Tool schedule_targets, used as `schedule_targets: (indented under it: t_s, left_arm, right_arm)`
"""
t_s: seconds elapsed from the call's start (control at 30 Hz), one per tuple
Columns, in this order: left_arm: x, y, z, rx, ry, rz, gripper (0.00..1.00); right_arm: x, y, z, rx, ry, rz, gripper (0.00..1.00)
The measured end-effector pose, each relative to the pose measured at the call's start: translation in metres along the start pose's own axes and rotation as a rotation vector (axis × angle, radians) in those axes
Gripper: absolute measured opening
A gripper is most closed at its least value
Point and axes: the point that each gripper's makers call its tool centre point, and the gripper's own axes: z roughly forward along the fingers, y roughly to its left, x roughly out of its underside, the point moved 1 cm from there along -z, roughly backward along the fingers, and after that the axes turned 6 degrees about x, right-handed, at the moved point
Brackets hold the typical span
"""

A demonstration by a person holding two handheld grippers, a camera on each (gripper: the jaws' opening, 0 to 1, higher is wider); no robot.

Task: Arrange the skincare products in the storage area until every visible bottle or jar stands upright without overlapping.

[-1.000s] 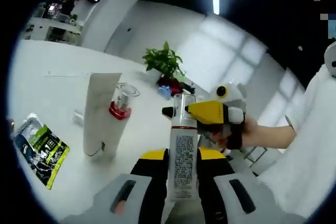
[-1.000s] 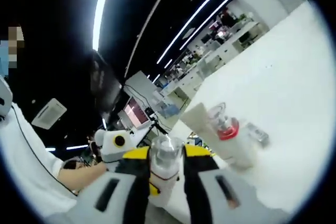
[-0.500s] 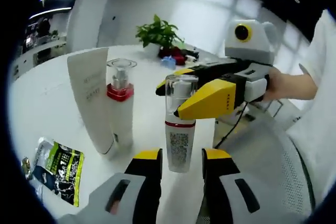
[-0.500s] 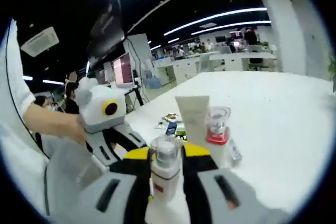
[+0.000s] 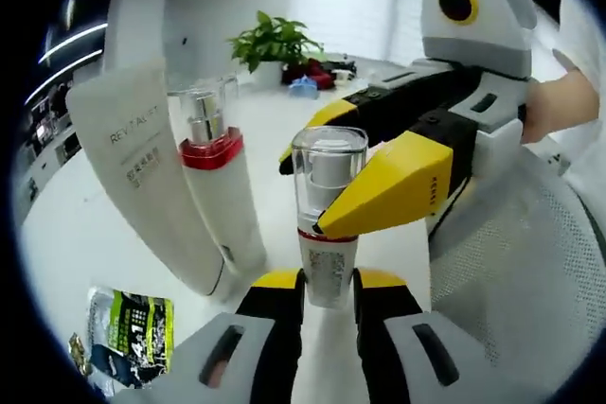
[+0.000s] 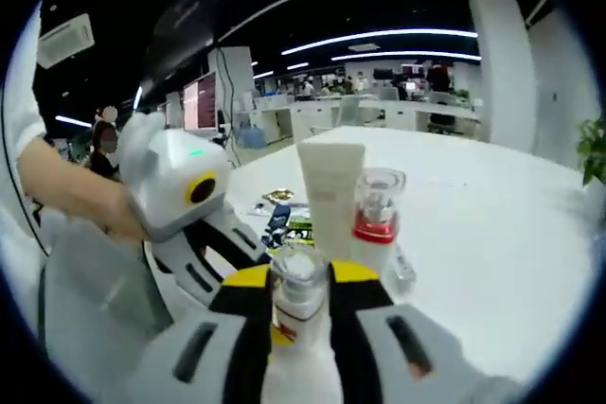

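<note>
A small pump bottle (image 5: 327,234) with a clear cap is gripped upright by both tools: its lower body is clamped by the left gripper (image 5: 328,283), its cap by the right gripper (image 6: 299,283). Just beside it, on the white table (image 6: 473,234), a red-collared bottle (image 5: 216,186) is stood against a white tube (image 5: 142,177). A green sachet (image 5: 133,333) is laid near the tube.

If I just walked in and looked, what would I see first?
Probably the small spray bottle with its clear cap, right in the middle, squeezed by both grippers at once: the left gripper low on its body and the right gripper up at the cap. Just beside it on the white table stand a tall white tube and a pump bottle with a red collar, both upright and close together.
</note>
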Motion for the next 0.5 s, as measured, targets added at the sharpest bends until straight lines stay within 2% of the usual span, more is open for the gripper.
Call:
schedule_targets:
  t_s: [0.2, 0.5]
  left_arm:
    - [0.004, 0.01, 0.011, 0.005, 0.023, 0.072, 0.16]
    - [0.01, 0.021, 0.018, 0.013, 0.042, 0.07, 0.16]
  right_arm:
    - [0.008, -0.002, 0.005, 0.028, 0.02, -0.032, 0.22]
    - [0.016, -0.01, 0.016, 0.06, 0.041, -0.025, 0.22]
